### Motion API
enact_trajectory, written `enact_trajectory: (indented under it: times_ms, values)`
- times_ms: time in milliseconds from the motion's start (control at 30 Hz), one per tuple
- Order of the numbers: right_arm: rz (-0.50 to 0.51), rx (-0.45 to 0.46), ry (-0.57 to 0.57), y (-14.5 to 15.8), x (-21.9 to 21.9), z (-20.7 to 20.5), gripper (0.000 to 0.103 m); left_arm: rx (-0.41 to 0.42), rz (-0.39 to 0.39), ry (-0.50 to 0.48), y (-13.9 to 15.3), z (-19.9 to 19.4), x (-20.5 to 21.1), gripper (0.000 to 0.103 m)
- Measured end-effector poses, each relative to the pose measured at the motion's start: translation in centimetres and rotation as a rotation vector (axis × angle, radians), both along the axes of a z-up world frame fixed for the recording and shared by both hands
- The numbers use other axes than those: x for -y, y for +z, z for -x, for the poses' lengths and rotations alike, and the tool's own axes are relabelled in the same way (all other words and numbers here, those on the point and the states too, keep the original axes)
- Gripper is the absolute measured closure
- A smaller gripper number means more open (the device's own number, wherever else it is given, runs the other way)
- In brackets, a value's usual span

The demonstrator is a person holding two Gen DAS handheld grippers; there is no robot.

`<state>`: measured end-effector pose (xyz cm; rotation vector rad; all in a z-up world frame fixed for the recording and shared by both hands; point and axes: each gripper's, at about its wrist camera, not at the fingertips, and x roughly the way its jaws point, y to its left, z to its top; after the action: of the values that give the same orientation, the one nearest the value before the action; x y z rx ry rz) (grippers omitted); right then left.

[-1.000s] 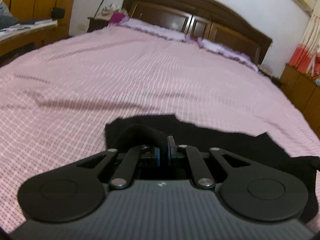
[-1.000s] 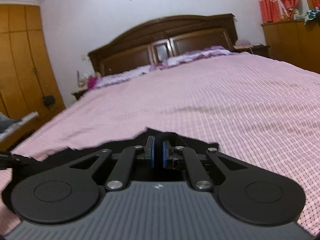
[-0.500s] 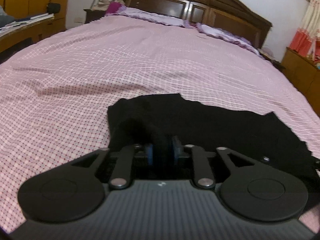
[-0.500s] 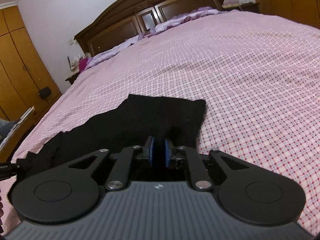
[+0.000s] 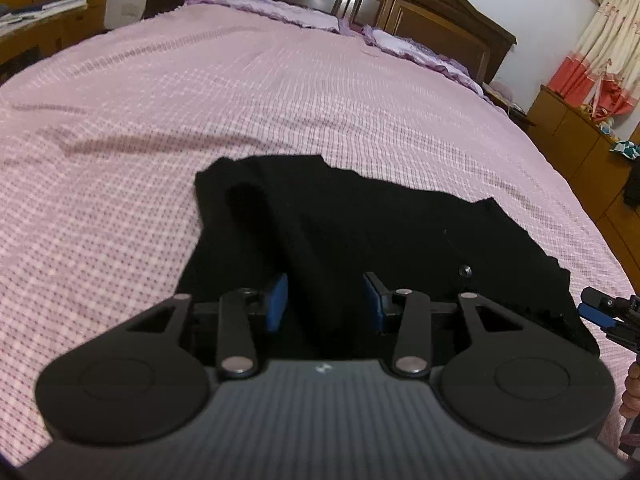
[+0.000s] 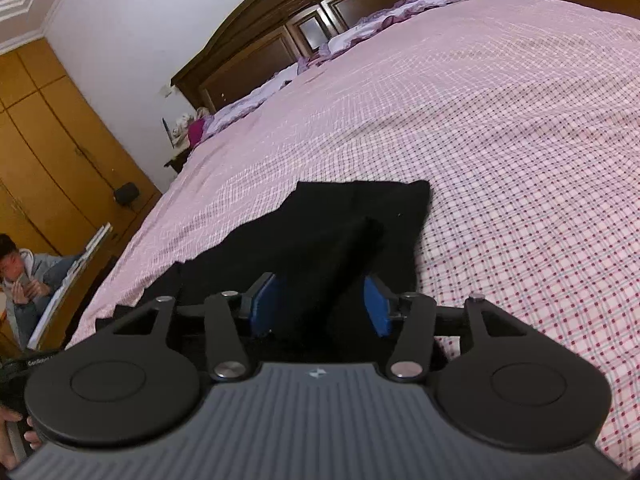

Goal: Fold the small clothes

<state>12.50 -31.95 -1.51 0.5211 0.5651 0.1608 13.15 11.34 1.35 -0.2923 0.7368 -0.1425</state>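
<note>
A small black garment (image 5: 360, 232) lies spread on the pink checked bedspread (image 5: 240, 100), wide from left to right. My left gripper (image 5: 325, 302) stands open at its near left part, with a raised ridge of black cloth running between the blue pads (image 5: 278, 300) without being pinched. My right gripper (image 6: 320, 304) is open too, at the garment (image 6: 320, 224) near its right end, a fold of cloth standing loose between its blue pads (image 6: 378, 308). The right gripper's tip also shows at the edge of the left wrist view (image 5: 600, 312).
The bedspread (image 6: 500, 120) stretches far ahead to purple pillows (image 5: 300, 16) and a dark wooden headboard (image 5: 420, 8). Wooden wardrobes (image 6: 48, 140) stand on the left, a cabinet (image 5: 580, 140) on the right. A person (image 6: 24, 276) sits at the left beside the bed.
Both grippers were shut on the garment's edge and held it up; they lowered it forward onto the bed and have now opened, so the cloth lies released.
</note>
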Motion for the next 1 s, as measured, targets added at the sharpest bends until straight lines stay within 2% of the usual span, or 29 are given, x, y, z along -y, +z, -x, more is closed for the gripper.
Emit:
enact_trajectory:
  times_ms: [300,333,400,433,467,567,733,867,1000]
  values:
    - [0.013,-0.035,0.039,-1.1,-1.7,-1.6,0.046,-0.030,0.103,0.051,-1.4,-1.4,-0.5,0.062]
    - [0.018,-0.038,0.038,-1.1,-1.8,-1.7,0.050,-0.031,0.118,0.053,-1.5,-1.6,-0.5,0.062]
    - [0.030,-0.028,0.054,-1.0,-2.1,-1.9,0.073,-0.034,0.148,0.053,-1.5,-1.9,-0.4,0.064]
    - [0.033,-0.021,0.063,-0.9,-2.3,-2.0,0.087,-0.028,0.159,0.041,-1.4,-1.9,-0.3,0.083]
    - [0.033,-0.015,0.066,-0.7,-2.3,-2.0,0.094,-0.023,0.166,0.020,-1.3,-2.0,-0.2,0.095]
    - [0.027,0.048,0.070,0.7,-2.3,-1.8,0.096,0.036,0.163,-0.010,-0.3,-1.7,0.0,0.095]
    - [0.050,0.134,0.063,4.0,-2.3,-2.3,0.096,0.111,0.155,0.042,2.2,-2.7,-0.9,0.095]
    - [0.087,0.146,0.049,6.1,-2.5,-4.2,0.097,0.117,0.147,0.090,3.5,-4.7,-1.4,0.095]
    - [0.112,0.117,0.025,6.7,-2.9,-6.6,0.097,0.113,0.098,0.104,3.8,-7.0,-0.9,0.095]
